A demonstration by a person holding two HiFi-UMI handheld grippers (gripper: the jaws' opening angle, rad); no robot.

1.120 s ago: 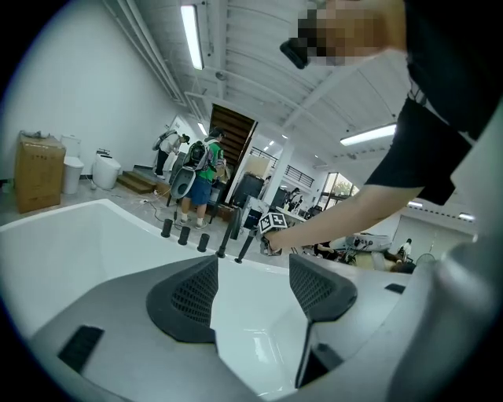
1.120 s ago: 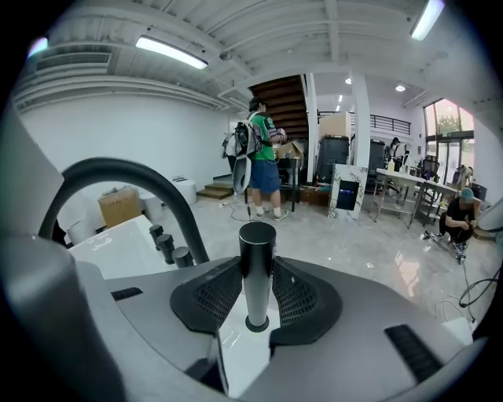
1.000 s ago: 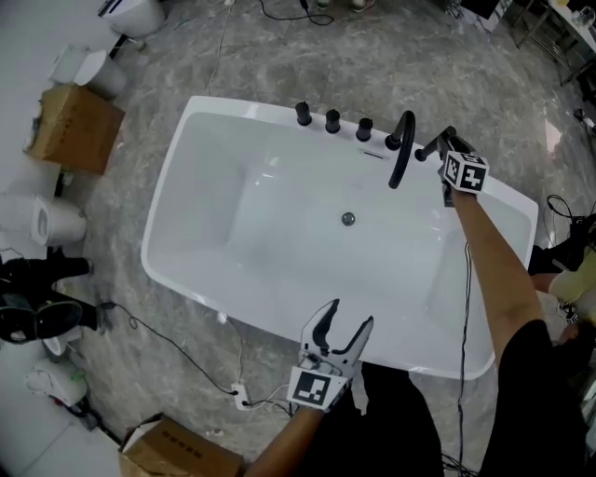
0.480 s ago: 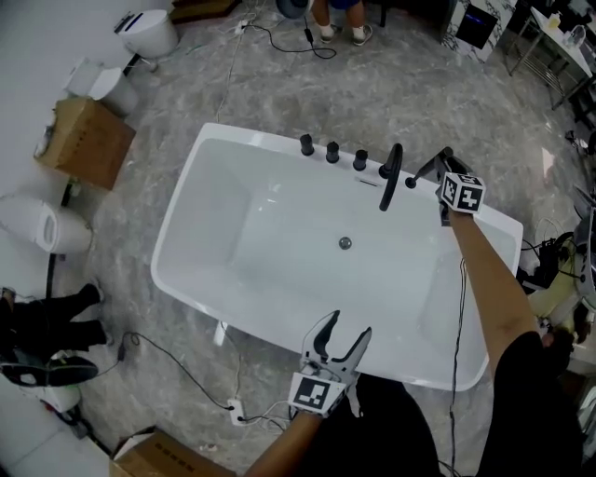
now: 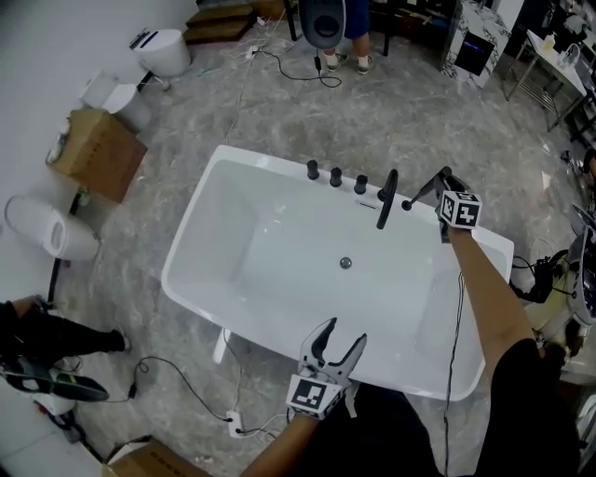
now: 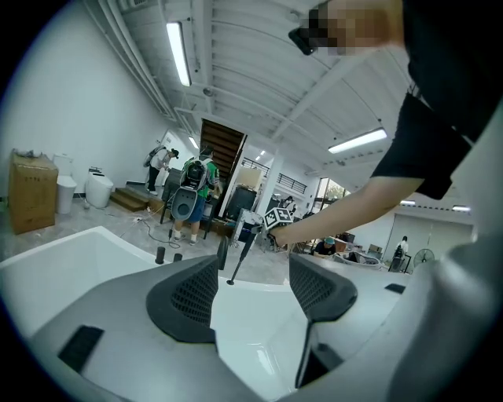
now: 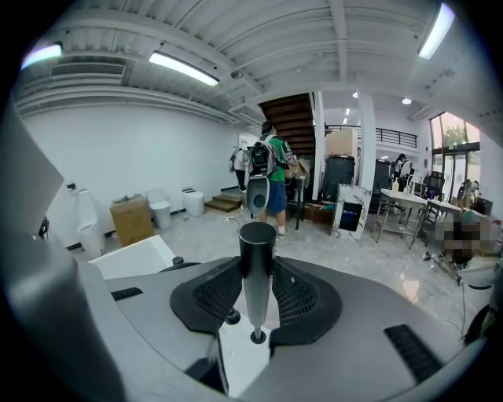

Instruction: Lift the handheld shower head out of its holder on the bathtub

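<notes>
The white bathtub (image 5: 200,270) fills the middle of the head view. At its far rim, right of the black spout (image 5: 386,198), the slim dark handheld shower head (image 5: 421,196) slants upward, and my right gripper (image 5: 443,184) is shut on it. In the right gripper view the shower head (image 7: 256,263) stands upright, clamped between the pads; its thin lower end meets the round holder (image 7: 257,337) on the rim. My left gripper (image 5: 337,343) hangs open over the tub's near rim, nothing between its fingers (image 6: 189,302). Its view shows the shower head (image 6: 240,257) across the tub.
Three black tap knobs (image 5: 335,176) stand left of the spout. A drain (image 5: 345,263) sits in the tub floor. A cardboard box (image 5: 98,154) and toilets (image 5: 163,51) stand at the left. A person (image 5: 326,19) stands beyond the tub. Cables (image 5: 177,373) trail over the floor.
The view has drawn back, so the tub looks smaller. My right gripper has risen, still shut on the shower head. The left gripper has risen too and stays open.
</notes>
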